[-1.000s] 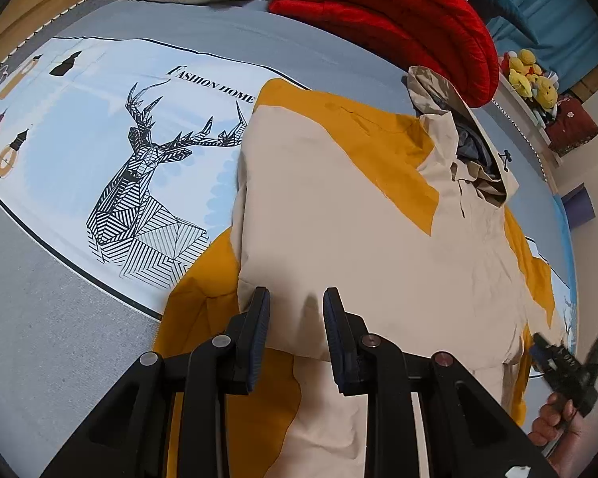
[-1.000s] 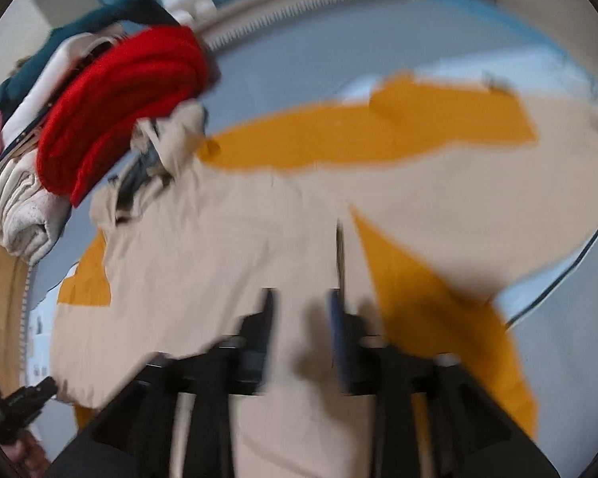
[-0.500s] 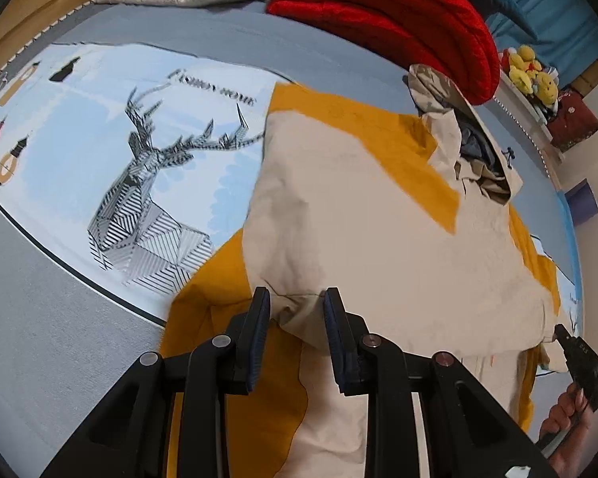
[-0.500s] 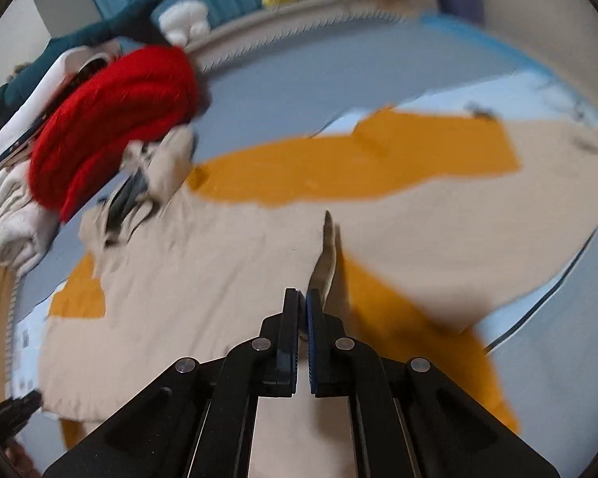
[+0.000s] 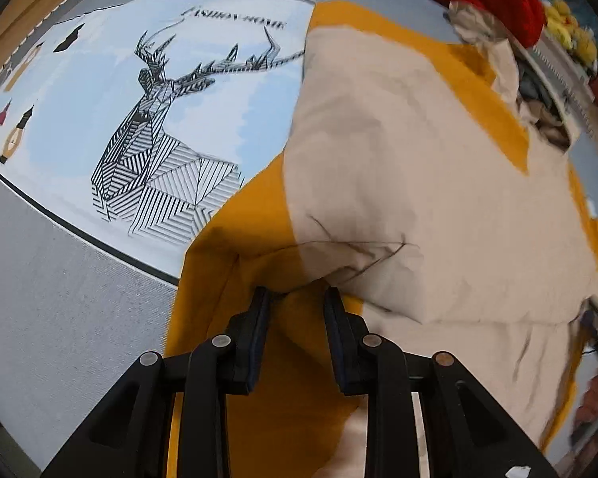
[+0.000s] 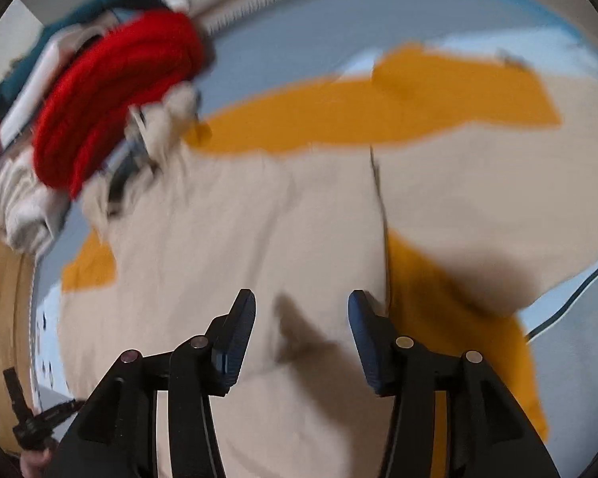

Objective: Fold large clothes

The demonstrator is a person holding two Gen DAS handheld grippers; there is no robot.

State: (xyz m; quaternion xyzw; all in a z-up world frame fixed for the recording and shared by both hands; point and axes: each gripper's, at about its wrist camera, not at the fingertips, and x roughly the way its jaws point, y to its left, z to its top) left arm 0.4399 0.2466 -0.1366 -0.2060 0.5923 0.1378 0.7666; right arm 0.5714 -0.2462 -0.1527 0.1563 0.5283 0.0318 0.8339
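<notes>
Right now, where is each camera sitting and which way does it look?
Left wrist: on the left gripper, looking down its fingers, which pinch the beige-and-mustard jacket beside a deer-print sheet.
Right wrist: on the right gripper, open fingers over the same jacket.
Both show the jacket and the red quilted coat.

Left hand-held gripper (image 5: 295, 298) clamped; right hand-held gripper (image 6: 301, 306) just opened, empty

The bed cover (image 5: 99, 79) carries the printed words "FASHION HOME" in black capitals. They stand above the deer (image 5: 163, 147) drawing. No other writing can be read.
</notes>
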